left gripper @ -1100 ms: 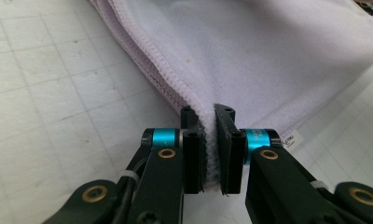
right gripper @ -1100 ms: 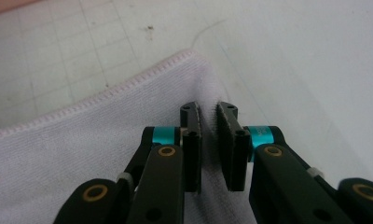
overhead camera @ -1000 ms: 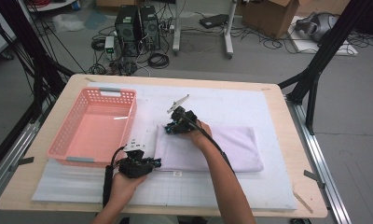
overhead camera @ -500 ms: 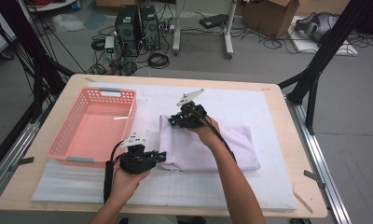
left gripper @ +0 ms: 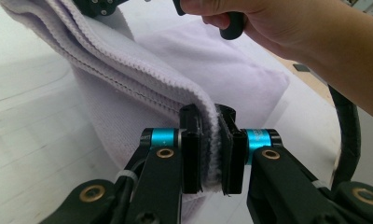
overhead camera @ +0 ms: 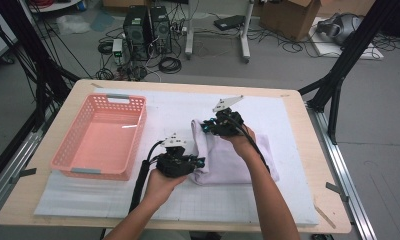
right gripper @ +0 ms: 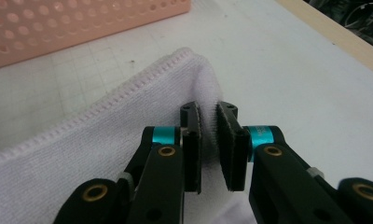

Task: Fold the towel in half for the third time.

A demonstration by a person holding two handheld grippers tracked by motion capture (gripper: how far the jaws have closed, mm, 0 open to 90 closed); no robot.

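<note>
We're pinching the lilac towel (overhead camera: 228, 160) with both tools: left gripper (overhead camera: 190, 164) clamping its near corner, right gripper (overhead camera: 208, 126) clamping the far corner, left edge lifting off the white mat (overhead camera: 288, 200), beside the pink basket (overhead camera: 73, 150).

Empty pink basket (overhead camera: 100, 137) on the white mat (overhead camera: 178, 107), left part of the worktop (overhead camera: 308, 150); computer towers (overhead camera: 147, 25) beyond the worktop.

Bright, even overhead light, soft shadows, mild blur at close range, no glare.
</note>
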